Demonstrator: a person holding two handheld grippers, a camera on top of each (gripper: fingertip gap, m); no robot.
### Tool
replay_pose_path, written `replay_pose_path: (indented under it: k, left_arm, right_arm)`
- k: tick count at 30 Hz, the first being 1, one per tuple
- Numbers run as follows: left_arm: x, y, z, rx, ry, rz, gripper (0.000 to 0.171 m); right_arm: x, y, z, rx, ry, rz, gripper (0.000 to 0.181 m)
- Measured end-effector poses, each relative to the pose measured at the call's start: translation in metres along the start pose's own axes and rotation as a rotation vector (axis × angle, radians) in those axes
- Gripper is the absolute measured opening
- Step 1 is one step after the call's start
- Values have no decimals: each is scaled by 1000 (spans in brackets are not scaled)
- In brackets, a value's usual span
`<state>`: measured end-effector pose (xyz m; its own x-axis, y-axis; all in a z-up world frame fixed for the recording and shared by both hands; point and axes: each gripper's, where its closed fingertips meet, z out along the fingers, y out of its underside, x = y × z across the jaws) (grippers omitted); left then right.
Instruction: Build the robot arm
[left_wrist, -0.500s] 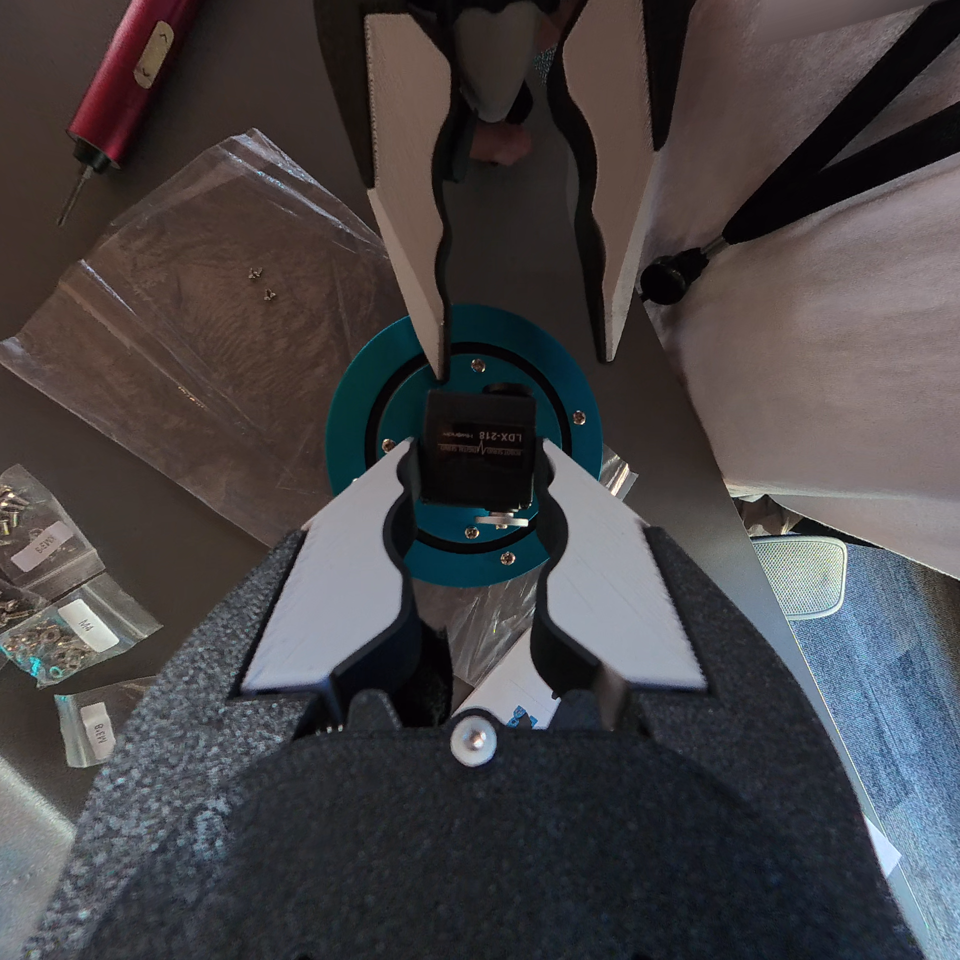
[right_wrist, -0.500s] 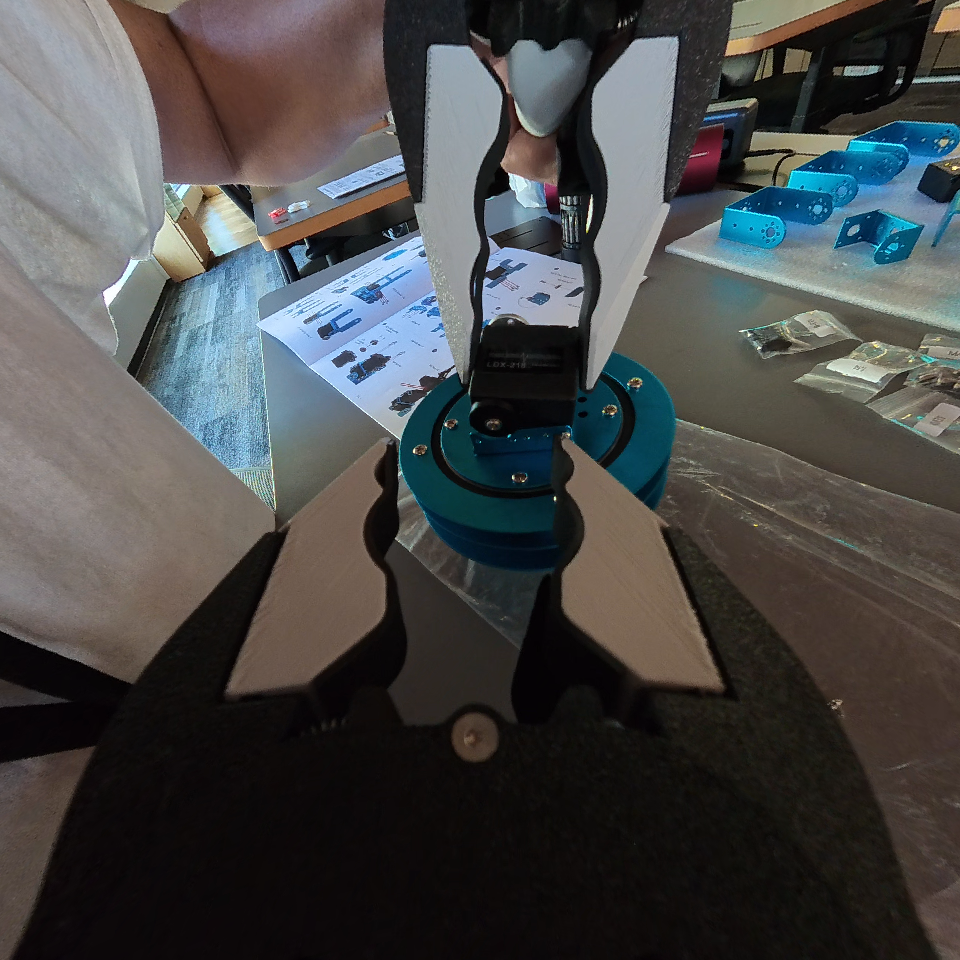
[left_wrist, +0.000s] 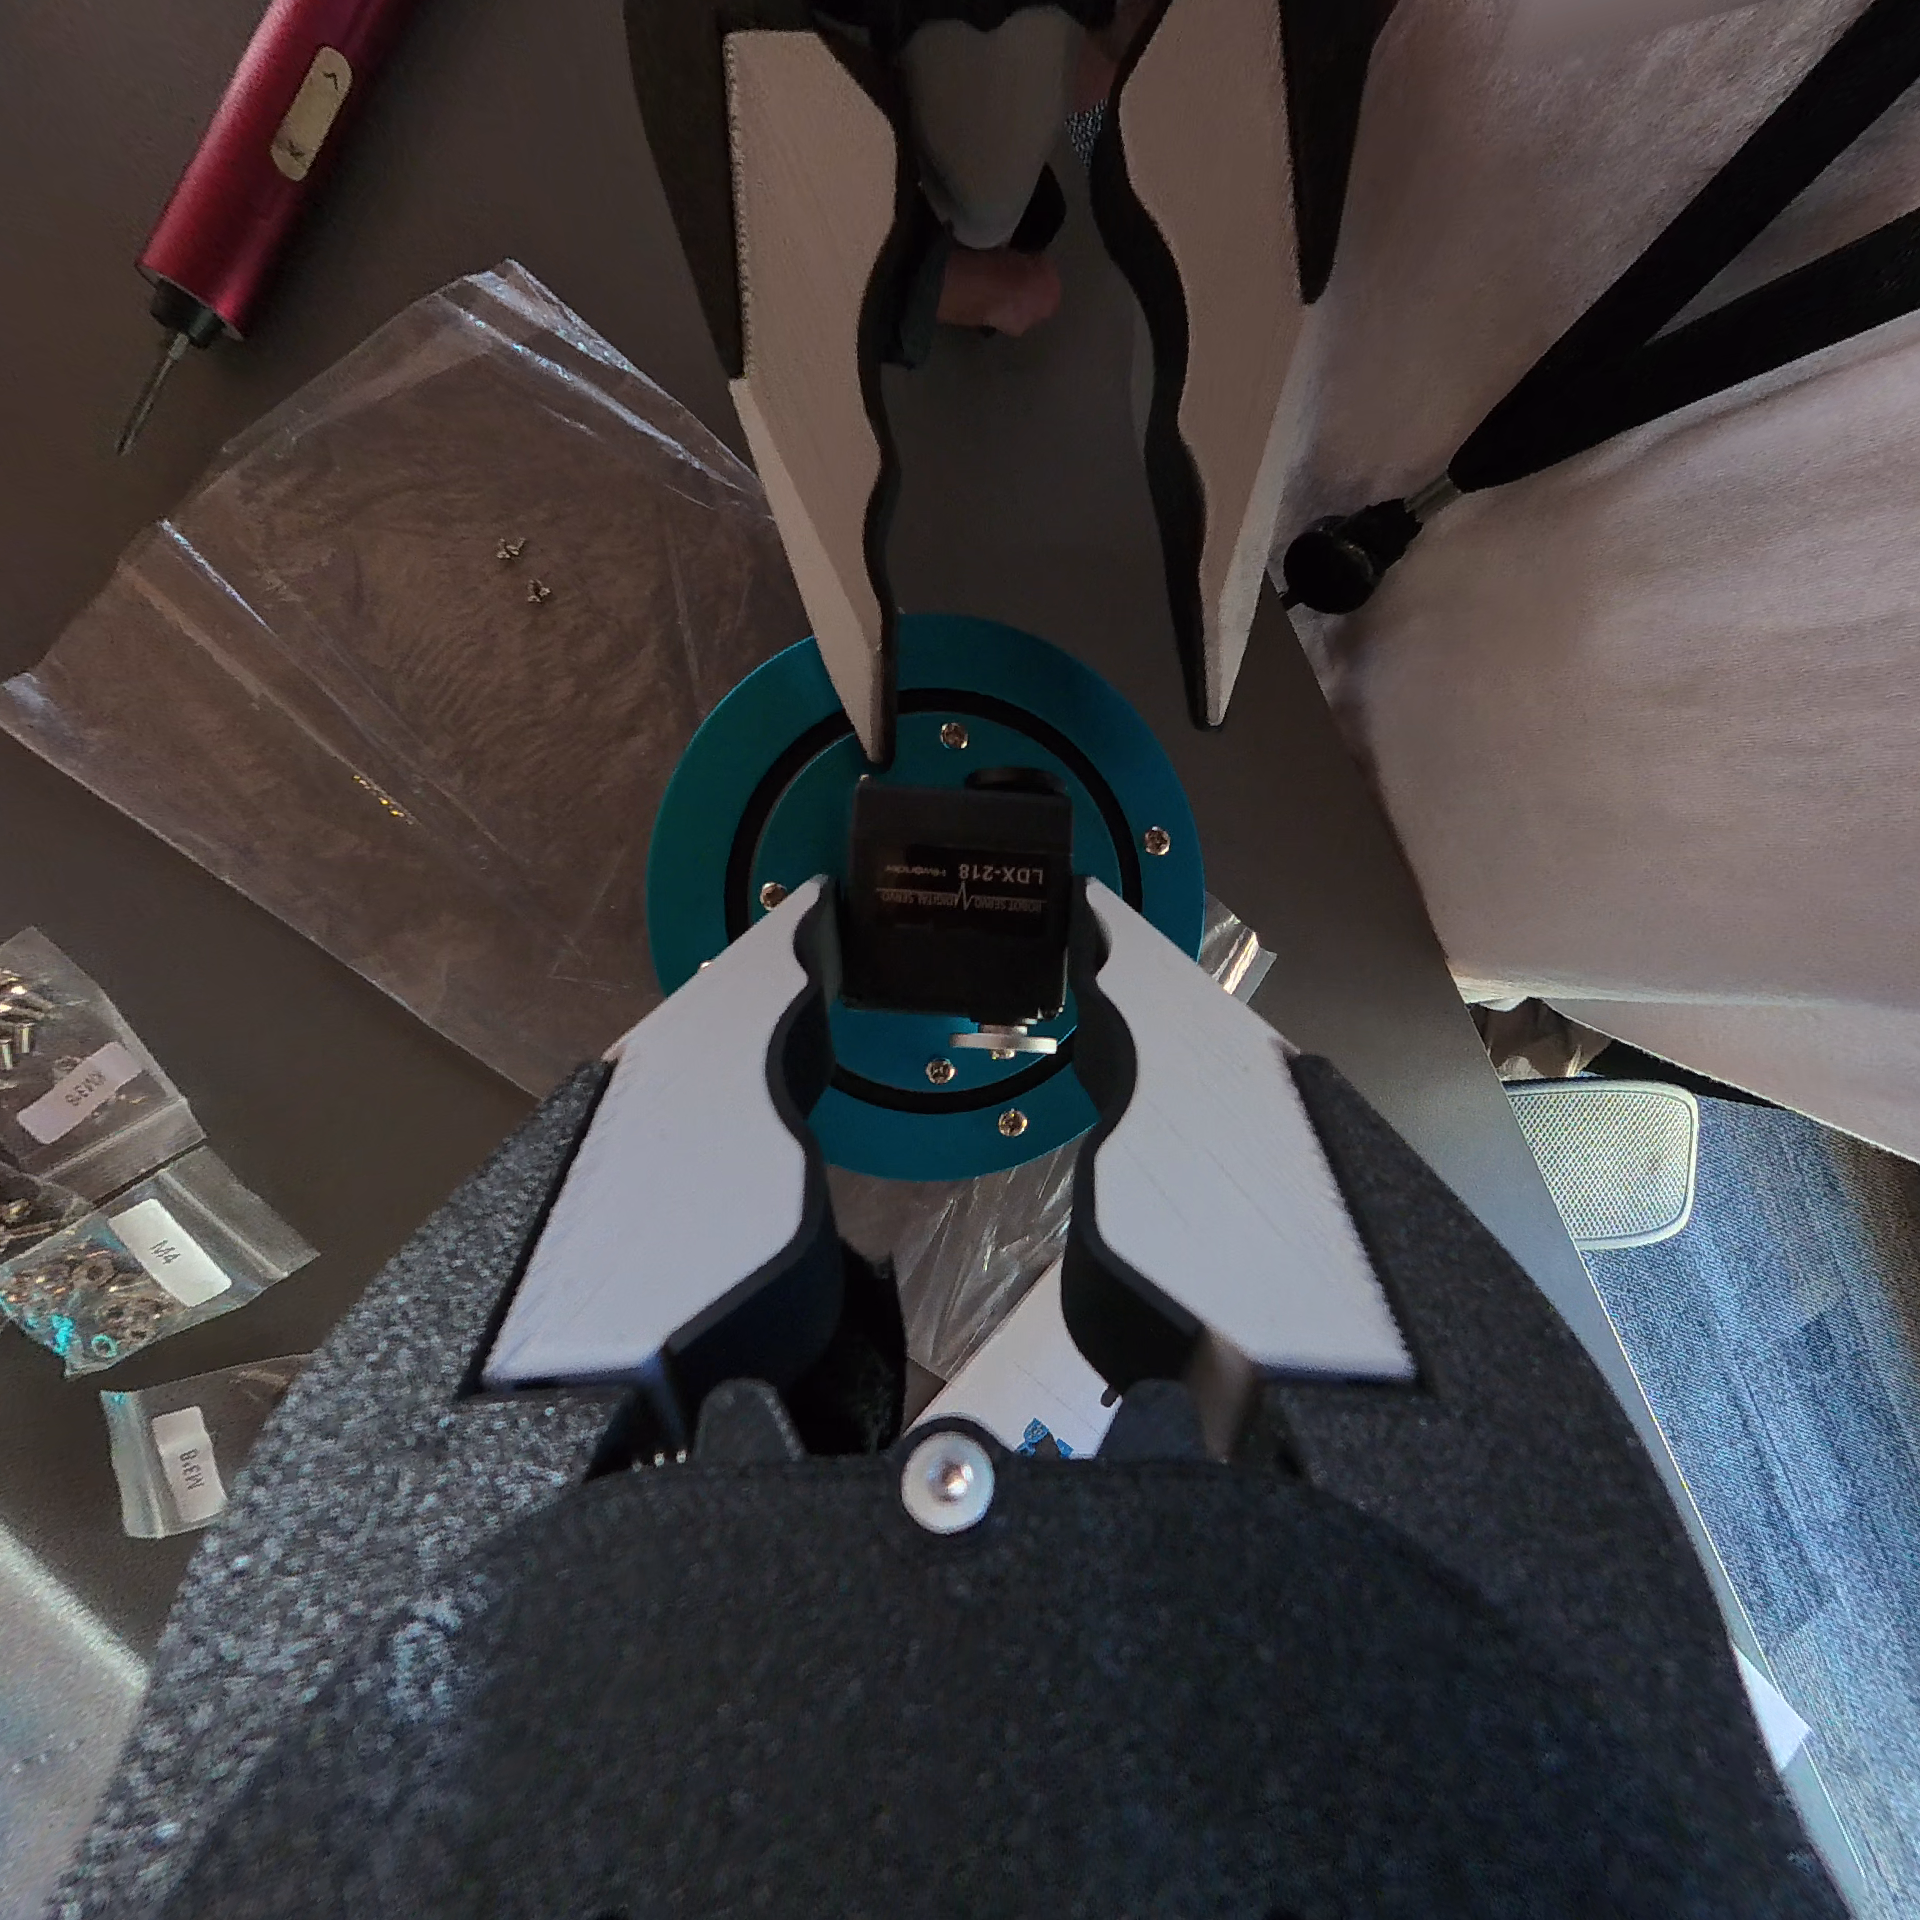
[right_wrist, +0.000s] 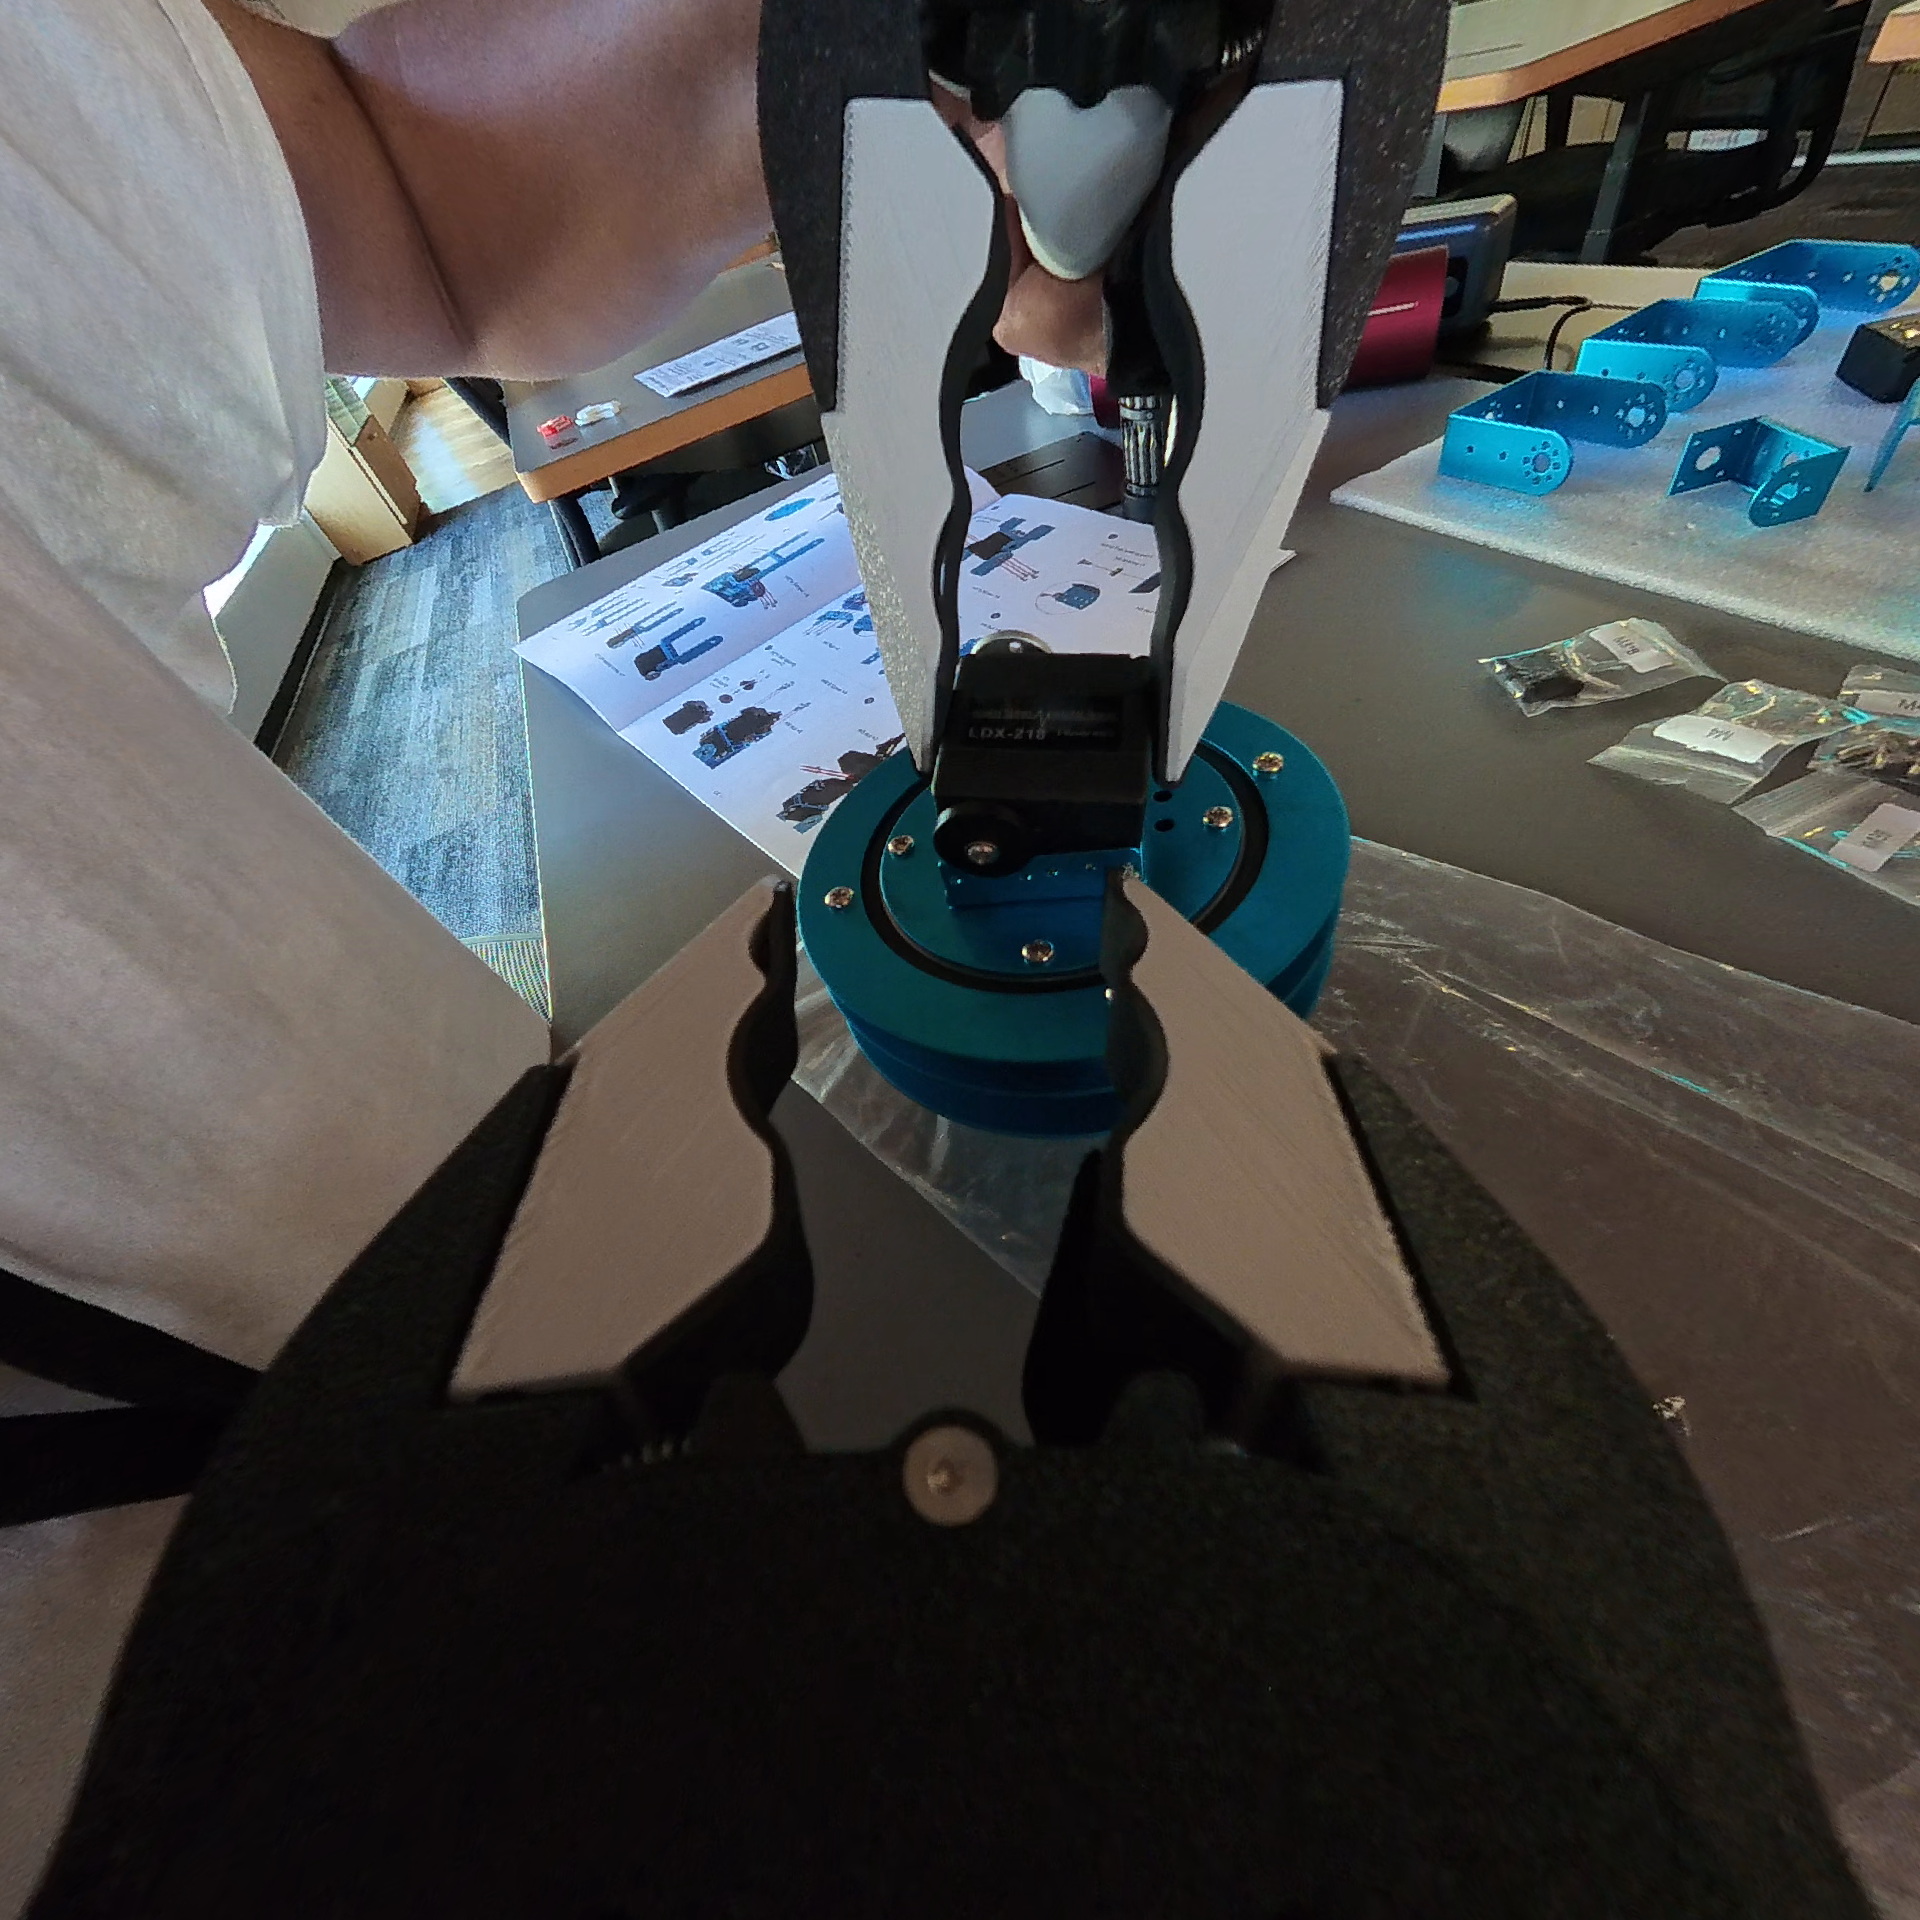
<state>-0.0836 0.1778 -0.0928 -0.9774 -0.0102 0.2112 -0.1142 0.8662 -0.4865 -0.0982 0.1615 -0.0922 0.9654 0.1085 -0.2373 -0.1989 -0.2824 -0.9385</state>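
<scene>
In the left wrist view, your left hand-held gripper pinches the black box-shaped servo upright on the round teal metal base, steadying it. In the right wrist view, your right hand-held gripper hovers spread just before that base on the bench.

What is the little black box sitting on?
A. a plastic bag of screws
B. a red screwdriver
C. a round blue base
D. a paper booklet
C: the black box stands on top of the round blue base, with the left gripper closed around its sides.
</scene>
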Motion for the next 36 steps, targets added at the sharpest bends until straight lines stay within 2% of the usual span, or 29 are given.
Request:
replay_pose_path:
  k: [12, 23, 36]
  left_arm:
    - [1, 0, 1, 5, -3, 1, 43]
    - [1, 0, 1, 6, -7, 4, 43]
    - [1, 1, 1, -2, -9, 7, 43]
  right_arm:
    - [5, 1, -2, -19, 39, -10, 57]
    - [0, 7, 0, -118, 50, 24, 66]
    - [-1, 6, 4, -128, 35, 22, 66]
